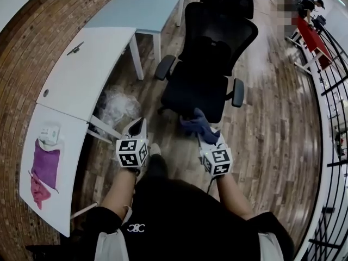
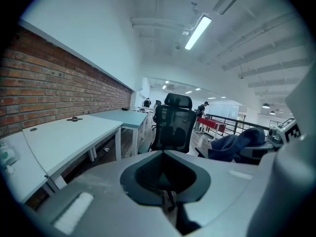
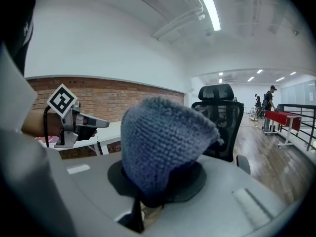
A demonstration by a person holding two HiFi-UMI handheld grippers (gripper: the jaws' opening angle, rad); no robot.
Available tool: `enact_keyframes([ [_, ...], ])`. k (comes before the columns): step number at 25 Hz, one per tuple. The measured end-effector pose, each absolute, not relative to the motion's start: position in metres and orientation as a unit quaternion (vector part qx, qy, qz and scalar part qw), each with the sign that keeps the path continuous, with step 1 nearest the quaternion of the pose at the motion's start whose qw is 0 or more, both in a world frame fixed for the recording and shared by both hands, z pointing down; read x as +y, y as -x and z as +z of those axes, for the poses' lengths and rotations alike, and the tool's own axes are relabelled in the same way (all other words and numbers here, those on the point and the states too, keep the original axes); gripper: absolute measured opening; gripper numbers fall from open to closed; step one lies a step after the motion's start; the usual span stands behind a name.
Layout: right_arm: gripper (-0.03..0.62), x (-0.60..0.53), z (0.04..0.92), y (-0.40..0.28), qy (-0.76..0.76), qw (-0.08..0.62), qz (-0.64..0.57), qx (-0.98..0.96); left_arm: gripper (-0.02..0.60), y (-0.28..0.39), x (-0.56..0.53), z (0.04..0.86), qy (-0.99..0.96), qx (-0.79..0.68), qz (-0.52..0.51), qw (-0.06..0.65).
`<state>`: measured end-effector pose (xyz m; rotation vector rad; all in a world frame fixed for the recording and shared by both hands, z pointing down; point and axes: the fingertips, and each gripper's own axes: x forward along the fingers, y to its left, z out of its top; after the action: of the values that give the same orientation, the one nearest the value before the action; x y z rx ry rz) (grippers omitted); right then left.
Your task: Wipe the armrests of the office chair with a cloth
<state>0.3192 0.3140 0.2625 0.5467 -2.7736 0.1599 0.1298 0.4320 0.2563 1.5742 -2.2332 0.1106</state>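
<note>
Right gripper (image 1: 204, 139) is clamped on the fuzzy blue-grey cloth (image 1: 194, 125), held up right in front of the black mesh office chair (image 1: 209, 64). Left gripper (image 1: 138, 126) is pinched closed with nothing in it.

The office chair (image 1: 209, 64) is standing on the floor straight ahead, its seat facing the person. The left gripper (image 1: 138, 126) and right gripper (image 1: 206, 137) are hanging side by side near the seat's front edge, with the cloth (image 1: 196, 124) sitting in the right one's jaws. Desks (image 1: 81, 75) are lining the wall at left. A rag (image 1: 46, 165) is lying on the nearest desk, toward its wall-side edge, with a small box (image 1: 50, 135) just beyond it.
</note>
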Motion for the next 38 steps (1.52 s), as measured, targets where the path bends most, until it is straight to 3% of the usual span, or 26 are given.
enact_keyframes([
  [20,0.06,0.207,0.28,-0.098,-0.183,0.235,0.035,-0.954,0.006,0.075,0.294,0.271,-0.631,-0.74,0.034,0.231],
  [38,0.06,0.105,0.315,-0.019,-0.15,0.234,0.073,-0.958,0.006,0.129,0.193,0.298,-0.626,-0.733,0.071,0.256],
])
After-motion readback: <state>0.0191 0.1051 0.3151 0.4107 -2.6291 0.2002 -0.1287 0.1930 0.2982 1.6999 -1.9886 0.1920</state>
